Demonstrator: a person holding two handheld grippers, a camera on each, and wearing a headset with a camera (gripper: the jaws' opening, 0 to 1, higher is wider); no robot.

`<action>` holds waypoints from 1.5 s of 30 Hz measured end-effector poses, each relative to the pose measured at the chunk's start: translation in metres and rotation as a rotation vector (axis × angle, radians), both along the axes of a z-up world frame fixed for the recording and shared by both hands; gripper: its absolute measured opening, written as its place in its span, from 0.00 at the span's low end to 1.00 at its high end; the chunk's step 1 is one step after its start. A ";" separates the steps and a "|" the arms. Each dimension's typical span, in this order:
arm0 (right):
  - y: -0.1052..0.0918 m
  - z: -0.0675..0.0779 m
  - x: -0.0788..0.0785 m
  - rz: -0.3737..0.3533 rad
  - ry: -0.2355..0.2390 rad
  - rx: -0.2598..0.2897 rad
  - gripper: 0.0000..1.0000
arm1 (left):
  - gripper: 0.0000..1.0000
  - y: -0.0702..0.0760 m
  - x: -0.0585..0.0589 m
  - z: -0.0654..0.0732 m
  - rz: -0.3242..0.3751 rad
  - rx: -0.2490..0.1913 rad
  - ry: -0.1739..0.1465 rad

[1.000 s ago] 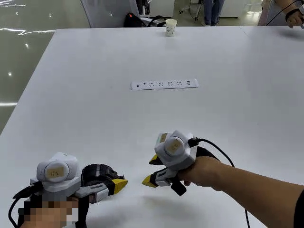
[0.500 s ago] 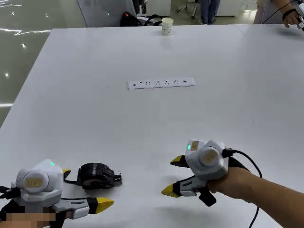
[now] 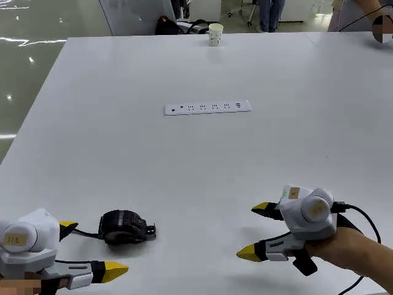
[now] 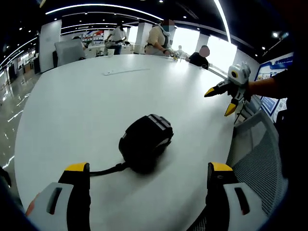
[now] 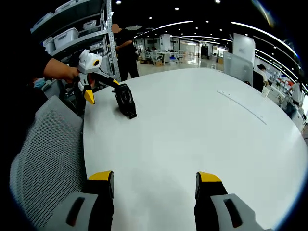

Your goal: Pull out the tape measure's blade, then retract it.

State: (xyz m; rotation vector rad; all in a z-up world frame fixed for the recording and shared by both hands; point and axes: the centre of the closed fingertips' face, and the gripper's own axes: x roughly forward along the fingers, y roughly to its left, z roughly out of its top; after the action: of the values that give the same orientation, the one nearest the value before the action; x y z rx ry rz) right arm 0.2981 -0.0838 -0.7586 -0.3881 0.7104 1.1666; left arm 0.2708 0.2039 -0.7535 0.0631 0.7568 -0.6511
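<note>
Grippers apart: 1 s ago your left gripper (image 3: pixel 92 247) sat right at the tape (image 3: pixel 126 226) w/ the right gripper (image 3: pixel 253 230) close by. Now both have backed off, the right one swinging wide. Both sets of jaws are spread and hold nothing. Tape lies alone on the table (image 3: pixel 295 123), well nearer you than the strip (image 3: pixel 207 107) and left of it. Black ribbed case, blade in w/ just the hook tab at the mouth, thin strap trailing toward the left gripper. Prob. retract done; task looks complete.
</note>
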 end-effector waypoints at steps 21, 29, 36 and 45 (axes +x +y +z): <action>-0.096 0.000 0.003 -0.113 0.002 -0.038 0.89 | 0.99 0.022 -0.020 0.005 -0.035 0.037 0.022; -0.125 -0.004 0.003 -0.144 0.004 -0.066 0.99 | 0.99 0.029 -0.019 0.008 -0.026 0.043 0.018; -0.137 -0.011 0.002 -0.150 0.003 -0.096 0.99 | 0.99 0.034 -0.018 0.009 -0.026 0.060 0.013; -0.128 -0.011 -0.004 -0.122 0.008 -0.091 0.99 | 0.99 0.041 -0.021 0.008 -0.024 0.072 0.015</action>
State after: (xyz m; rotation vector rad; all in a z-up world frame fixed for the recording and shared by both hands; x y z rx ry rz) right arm 0.2944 -0.2115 -0.7699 -0.4114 0.7854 1.0240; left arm 0.2503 0.2445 -0.7456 0.1337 0.7950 -0.6480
